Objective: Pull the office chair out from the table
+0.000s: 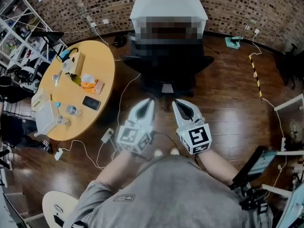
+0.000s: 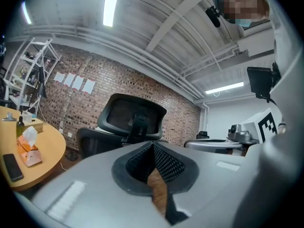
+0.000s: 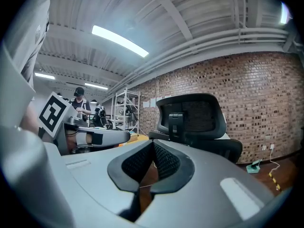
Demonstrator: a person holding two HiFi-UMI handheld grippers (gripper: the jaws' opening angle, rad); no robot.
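Observation:
A black office chair (image 1: 166,65) with a mesh back stands ahead of me, tucked against a white table (image 1: 168,11) by the brick wall. My left gripper (image 1: 148,103) and right gripper (image 1: 178,104) are held side by side just short of the chair's base, both pointing at it. Neither touches the chair. In the left gripper view the chair (image 2: 133,120) rises beyond the shut, empty left gripper (image 2: 153,146). In the right gripper view the chair (image 3: 194,118) stands a short way past the right gripper (image 3: 153,146), also shut on nothing.
A round wooden table (image 1: 102,65) at the left carries a phone (image 1: 91,102), a tissue box and small bottles. White cables (image 1: 124,91) trail over the wood floor. A yellow-black strip (image 1: 256,75) lies at the right. Shelving (image 1: 19,37) stands far left.

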